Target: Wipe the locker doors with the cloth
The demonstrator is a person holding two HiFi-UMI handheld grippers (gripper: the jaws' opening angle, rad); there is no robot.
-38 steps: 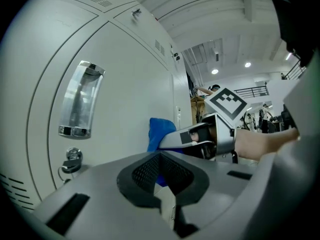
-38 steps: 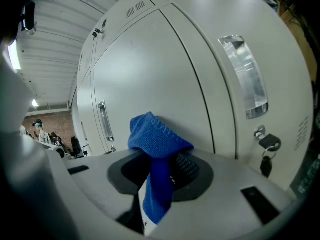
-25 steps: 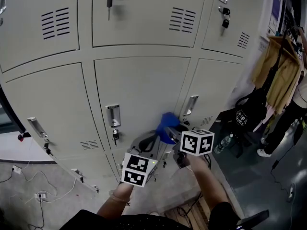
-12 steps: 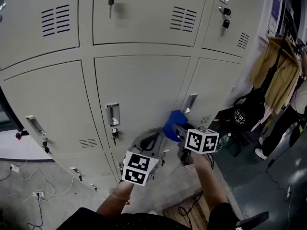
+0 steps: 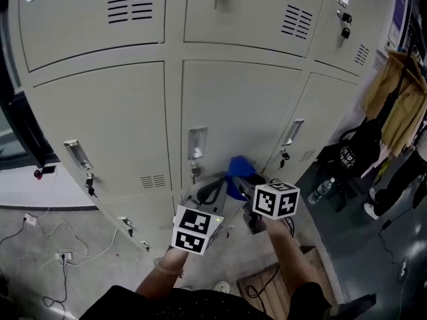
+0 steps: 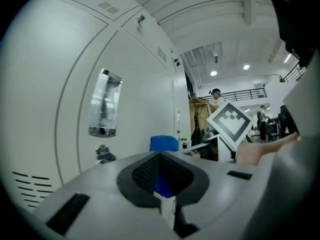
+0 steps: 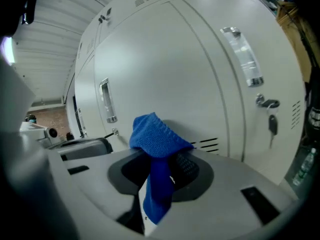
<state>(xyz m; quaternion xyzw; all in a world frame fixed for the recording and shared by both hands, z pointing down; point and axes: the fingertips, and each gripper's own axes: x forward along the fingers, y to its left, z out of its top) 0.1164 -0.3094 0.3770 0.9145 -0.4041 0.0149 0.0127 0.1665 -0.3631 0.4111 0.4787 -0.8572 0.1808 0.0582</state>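
Observation:
Grey locker doors (image 5: 233, 105) fill the head view. The middle door has a metal handle (image 5: 197, 143) with a key below it. My right gripper (image 5: 244, 183) is shut on a blue cloth (image 5: 238, 173), held at that door's lower right corner, close to the metal. In the right gripper view the cloth (image 7: 158, 136) bunches over the shut gripper (image 7: 161, 160) and a strip hangs down between the jaws. My left gripper (image 5: 212, 192) sits just left of it, shut and empty. In the left gripper view, the cloth (image 6: 164, 143) shows beyond my left gripper (image 6: 161, 156).
The neighbouring right door carries a handle (image 5: 293, 132) and a key. Tan coats (image 5: 400, 105), a black bag (image 5: 353, 159) and a bottle (image 5: 321, 191) stand at the right. Cables (image 5: 40, 245) lie on the floor at the left. A wooden board (image 5: 267, 285) lies below my arms.
The head view has swung left, so the lockers sit further right in the picture. The right gripper still holds the cloth at the middle door's lower right; both grippers kept their spacing.

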